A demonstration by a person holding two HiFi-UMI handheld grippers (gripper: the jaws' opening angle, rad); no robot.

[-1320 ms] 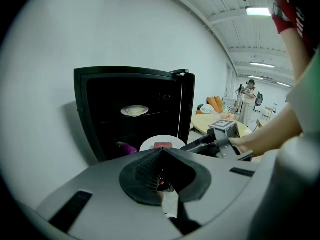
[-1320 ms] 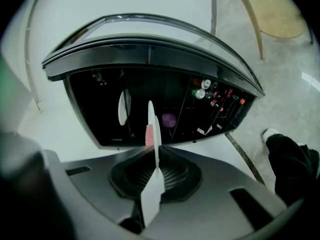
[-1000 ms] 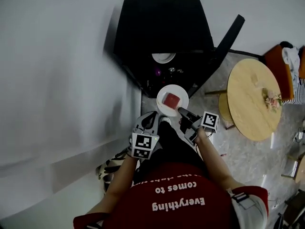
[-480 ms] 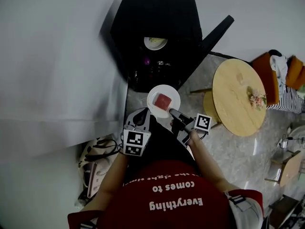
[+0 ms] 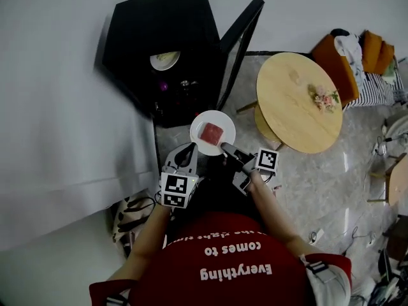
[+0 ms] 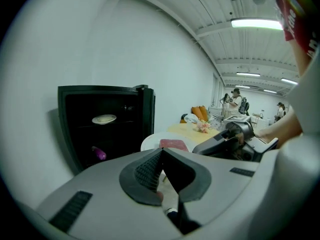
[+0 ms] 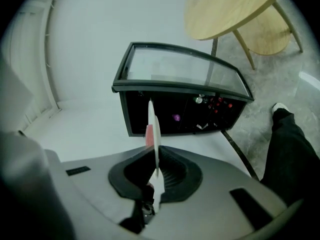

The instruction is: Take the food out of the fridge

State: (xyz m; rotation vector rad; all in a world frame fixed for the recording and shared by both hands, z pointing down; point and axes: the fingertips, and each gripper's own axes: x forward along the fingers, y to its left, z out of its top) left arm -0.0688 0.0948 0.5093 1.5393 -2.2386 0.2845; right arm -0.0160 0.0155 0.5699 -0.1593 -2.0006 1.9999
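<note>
A white plate (image 5: 212, 132) with a red slab of food (image 5: 211, 132) hangs in the air in front of the open black fridge (image 5: 167, 30). My right gripper (image 5: 224, 146) is shut on the plate's near rim. In the right gripper view the plate (image 7: 152, 126) stands edge-on between the pads, with the red food (image 7: 148, 134) on its left face. My left gripper (image 5: 189, 149) hovers just left of the plate, shut and holding nothing (image 6: 161, 151). Still inside the fridge are another plate (image 5: 164, 60) on a shelf and a purple item (image 5: 164, 87) below it.
The fridge door (image 5: 239, 40) stands open toward a round wooden table (image 5: 287, 88) with a flower bunch (image 5: 324, 97). A stool (image 5: 268, 123) sits under the table and orange seats (image 5: 357, 50) stand behind it. A white wall runs along the left, and a bag (image 5: 131, 218) lies on the floor.
Both grippers and the held plate have drawn back from the fridge's open front. The fridge has slid up and left in the head view, and the round table has come closer.
</note>
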